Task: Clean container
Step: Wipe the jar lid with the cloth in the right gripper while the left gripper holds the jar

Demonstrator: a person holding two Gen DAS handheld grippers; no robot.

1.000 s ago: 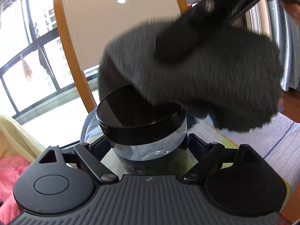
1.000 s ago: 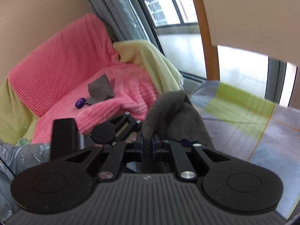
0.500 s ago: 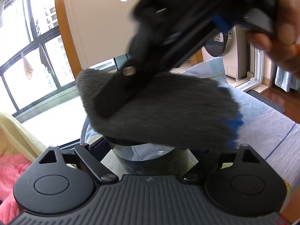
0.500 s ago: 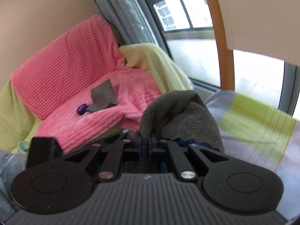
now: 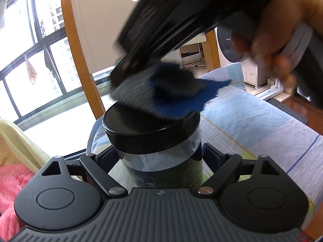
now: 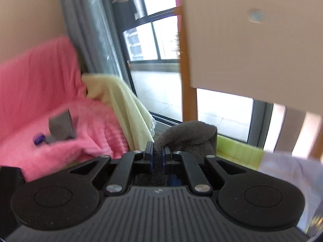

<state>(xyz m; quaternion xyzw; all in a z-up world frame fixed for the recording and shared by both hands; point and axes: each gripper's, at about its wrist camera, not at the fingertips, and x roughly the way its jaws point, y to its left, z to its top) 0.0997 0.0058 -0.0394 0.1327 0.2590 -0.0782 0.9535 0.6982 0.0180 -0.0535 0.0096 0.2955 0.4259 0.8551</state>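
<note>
In the left wrist view the left gripper (image 5: 159, 155) has its 2 fingers (image 5: 105, 158) clamped on the clear body of the container (image 5: 159, 157), 1 at 9 o'clock and 1 at 3 o'clock of the jar, which stands upright at the centre of that view with its ribbed black lid (image 5: 149, 133) screwed on and a dark label with pale print low on its wall. The right gripper (image 5: 161, 40) reaches in from 1 o'clock, blurred, held by a bare hand (image 5: 278, 38) at 2 o'clock, and it presses a grey and blue cloth (image 5: 161, 94) onto the top of the lid, covering the 12 to 3 o'clock part of it while the 9 o'clock part shows bare. In the right wrist view the fingers (image 6: 148, 155) of that gripper are drawn close together, pinching a fold of the cloth (image 6: 187, 139), whose grey bulk bunches ahead of the tips toward 1 o'clock. Beneath the jar lies a striped bedsheet (image 5: 252, 129) in pale blue, white and green, spreading toward 3 o'clock. A pink blanket (image 6: 40, 84) fills the 9 o'clock side of the right view, with a pale yellow towel (image 6: 125, 104) draped just beside it and a small grey rag (image 6: 60, 129) lying on the pink, next to a purple object too blurred to name
</note>
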